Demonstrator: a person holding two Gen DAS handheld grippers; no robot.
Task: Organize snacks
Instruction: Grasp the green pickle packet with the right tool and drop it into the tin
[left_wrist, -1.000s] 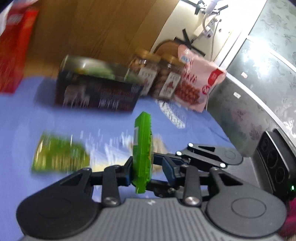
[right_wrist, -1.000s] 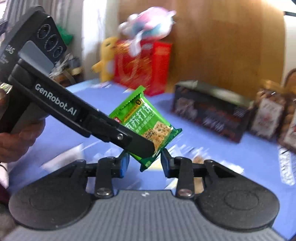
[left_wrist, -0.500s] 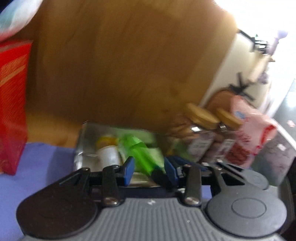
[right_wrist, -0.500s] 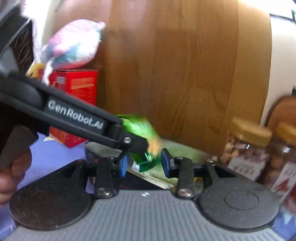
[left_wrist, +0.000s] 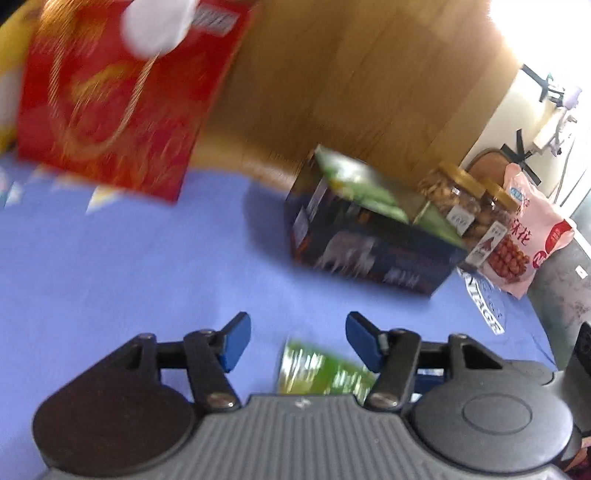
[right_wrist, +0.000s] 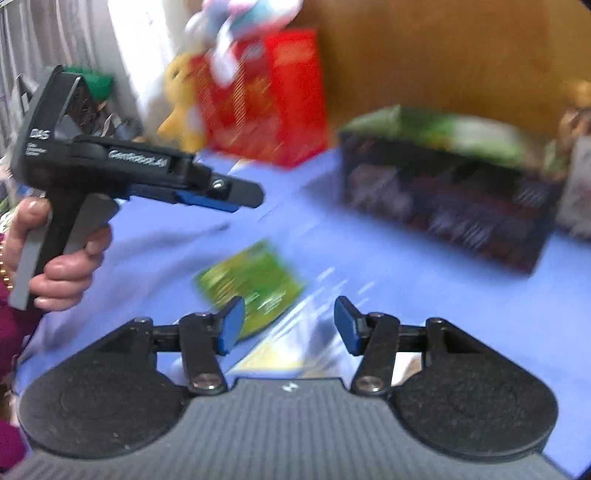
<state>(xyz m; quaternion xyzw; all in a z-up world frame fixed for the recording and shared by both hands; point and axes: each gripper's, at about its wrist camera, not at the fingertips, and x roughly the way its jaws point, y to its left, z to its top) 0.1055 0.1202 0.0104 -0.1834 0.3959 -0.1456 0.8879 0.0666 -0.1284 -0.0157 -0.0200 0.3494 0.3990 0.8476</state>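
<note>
My left gripper (left_wrist: 298, 341) is open and empty above the blue cloth; it also shows from the side in the right wrist view (right_wrist: 243, 195). My right gripper (right_wrist: 289, 326) is open and empty. A green biscuit packet (right_wrist: 253, 282) lies flat on the cloth just ahead of the right gripper, and shows blurred low in the left wrist view (left_wrist: 325, 371). A dark open box (left_wrist: 369, 243) holds green packets (left_wrist: 354, 184) at the back; it also shows in the right wrist view (right_wrist: 450, 199).
A red box (left_wrist: 122, 96) stands back left with soft toys (right_wrist: 181, 99). Two nut jars (left_wrist: 465, 199) and a pink snack bag (left_wrist: 528, 236) stand right of the dark box. A wooden panel (left_wrist: 351, 74) backs the table.
The left gripper carried its green packet to the dark box, let it go and pulled back, now open. The right gripper has opened wider.
</note>
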